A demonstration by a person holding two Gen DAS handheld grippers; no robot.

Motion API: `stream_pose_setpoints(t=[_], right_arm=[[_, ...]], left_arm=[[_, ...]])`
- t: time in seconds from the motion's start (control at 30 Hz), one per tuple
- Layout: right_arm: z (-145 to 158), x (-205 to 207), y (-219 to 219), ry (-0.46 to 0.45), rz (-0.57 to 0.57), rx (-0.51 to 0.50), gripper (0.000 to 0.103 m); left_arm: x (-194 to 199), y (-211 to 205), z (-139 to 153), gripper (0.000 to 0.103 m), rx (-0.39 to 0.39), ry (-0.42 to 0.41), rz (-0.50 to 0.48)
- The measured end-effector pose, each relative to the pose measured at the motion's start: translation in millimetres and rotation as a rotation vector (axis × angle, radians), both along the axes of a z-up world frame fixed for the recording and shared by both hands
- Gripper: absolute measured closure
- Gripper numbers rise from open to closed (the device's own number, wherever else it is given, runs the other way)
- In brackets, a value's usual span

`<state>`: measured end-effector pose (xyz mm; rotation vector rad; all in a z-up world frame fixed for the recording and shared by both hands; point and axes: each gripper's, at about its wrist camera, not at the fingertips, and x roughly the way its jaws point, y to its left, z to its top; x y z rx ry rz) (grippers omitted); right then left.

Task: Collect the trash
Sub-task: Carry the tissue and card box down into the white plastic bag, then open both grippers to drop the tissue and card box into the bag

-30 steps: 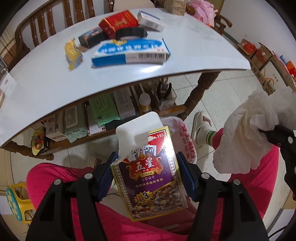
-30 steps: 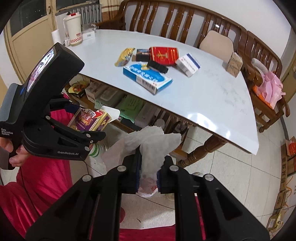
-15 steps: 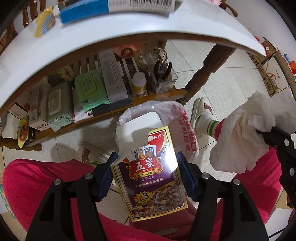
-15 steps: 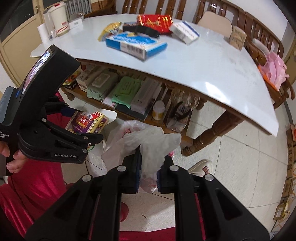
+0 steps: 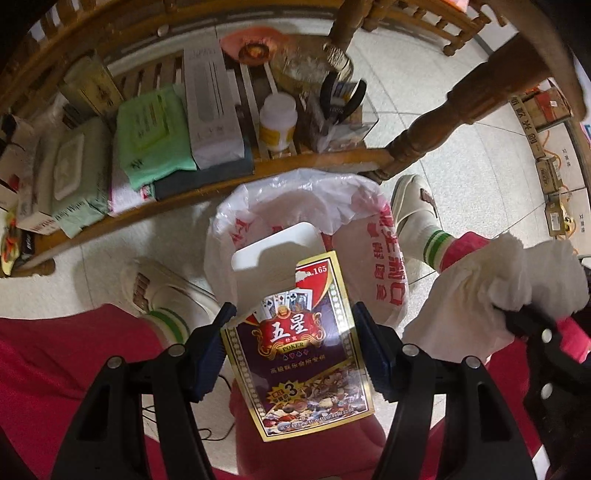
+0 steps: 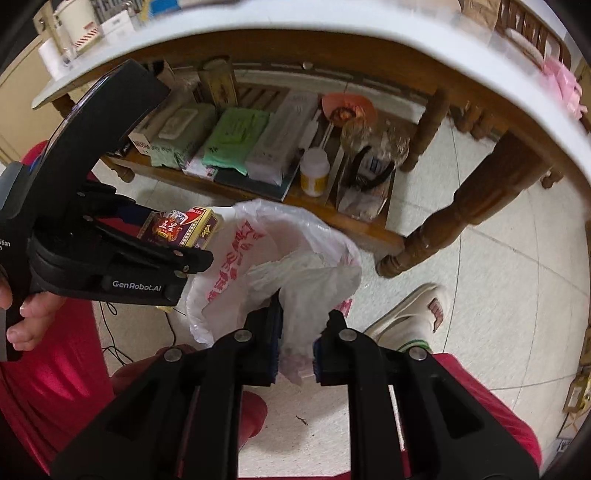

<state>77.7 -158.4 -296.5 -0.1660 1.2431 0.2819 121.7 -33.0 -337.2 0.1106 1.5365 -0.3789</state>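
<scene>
Nearest the cameras, the person's red trouser legs point(image 5: 55, 369) fill the lower edge of both views, with the pale tiled floor point(image 6: 480, 288) showing between and beyond them. The left gripper point(image 5: 291, 350) is clamped on an open playing-card box point(image 5: 303, 347), purple and gold with its white flap lifted, and the box hangs directly above the mouth of a white plastic bag point(image 5: 295, 199) printed with red characters, which stands on the floor between the person's feet. The right gripper point(image 6: 295, 343) is clenched on a crumpled white paper tissue point(image 6: 306, 295), just beside the card box and over the near rim of the same bag. A hand point(image 6: 26, 314) grips the left gripper's handle at the left edge of the right wrist view. Either side of the bag stand cream slippers point(image 5: 413, 210) worn over white socks with green bands. Just behind the bag runs a low wooden shelf point(image 5: 221, 184) under the table, crowded with green wipe packs point(image 5: 155, 133), a long white box point(image 5: 212, 107), a small white bottle point(image 5: 277, 122) with a yellow label and black pliers point(image 5: 343, 99). A turned wooden table leg point(image 6: 461, 214) stands on the tiles to the right of the bag, and the white tabletop edge point(image 6: 369, 22) curves overhead. Cardboard boxes point(image 5: 554, 170) lie on the floor far to the right.
</scene>
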Motion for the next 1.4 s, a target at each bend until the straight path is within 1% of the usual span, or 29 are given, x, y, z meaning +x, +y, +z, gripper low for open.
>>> stream_pose_setpoints(t=[0.2, 0.33, 0.47, 0.83, 0.97, 1.1, 1.33, 1.4], right_arm=[[-36.3, 7.7, -1.1, 0.064, -0.024, 0.004, 0.089], [-59.6, 12.6, -2.1, 0.117, -0.04, 0.029, 0.089], [-78.2, 16.3, -2.5, 0.158, -0.054, 0.042, 0.089], [-120.7, 25.2, 4.1, 0.238, -0.062, 0.042, 0.089], [-127.3, 26.8, 7.8, 0.249, -0.048, 0.04, 0.089], [-133.4, 30.3, 10.6, 0.268, -0.045, 0.06, 0.089], [-136.1, 31.3, 13.9, 0.275, -0.03, 0.058, 0.088], [-137.0, 31.8, 11.8, 0.277, -0.034, 0.061, 0.082]], left_arm=[[12.8, -9.1, -32.3, 0.04, 0.016, 0.059, 0.021], [20.1, -11.5, -48.7, 0.04, 0.02, 0.083, 0.029], [26.2, -13.8, -66.6, 0.04, 0.035, 0.116, 0.032], [38.9, -10.0, -112.2, 0.04, 0.035, 0.224, 0.068], [44.6, -6.2, -128.7, 0.04, 0.046, 0.264, 0.086], [46.1, -2.4, -139.9, 0.04, 0.05, 0.291, 0.107], [48.4, -2.5, -146.2, 0.039, 0.045, 0.314, 0.124], [48.6, -2.4, -147.3, 0.039, 0.055, 0.315, 0.126]])
